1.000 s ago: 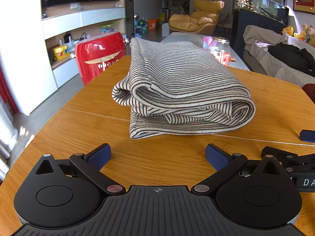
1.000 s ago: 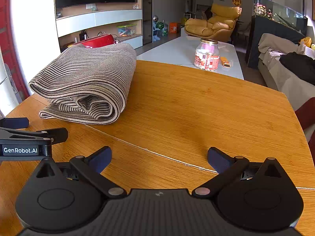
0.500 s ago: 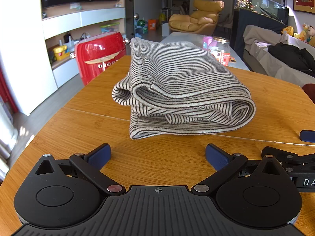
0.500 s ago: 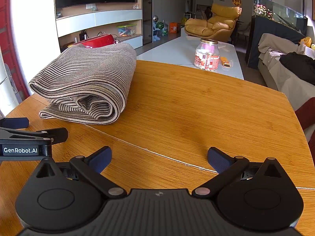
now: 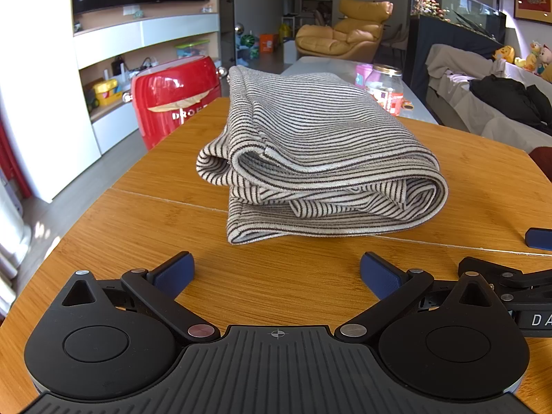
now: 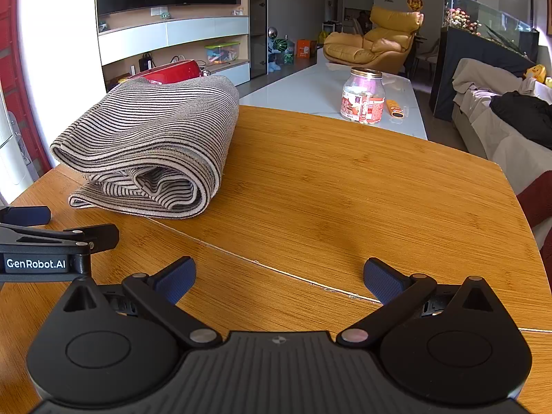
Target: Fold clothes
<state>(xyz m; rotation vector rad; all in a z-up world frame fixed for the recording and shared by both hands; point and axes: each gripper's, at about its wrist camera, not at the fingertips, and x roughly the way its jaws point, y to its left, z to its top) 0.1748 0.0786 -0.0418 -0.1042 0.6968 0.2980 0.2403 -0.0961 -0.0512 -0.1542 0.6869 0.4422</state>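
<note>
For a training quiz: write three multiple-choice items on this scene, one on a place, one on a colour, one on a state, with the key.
1. Where does the striped garment lie?
A. on the wooden table
B. on the sofa
C. on the floor

2. What colour are the pads of the right claw?
A. red
B. blue
C. yellow

3. How is the left claw?
A. shut on the garment
B. shut on nothing
C. open, holding nothing

Key: 1 A, the folded cloth rests on the wood; 2 B, both pads show dark blue; 3 C, its jaws stand wide apart short of the cloth.
</note>
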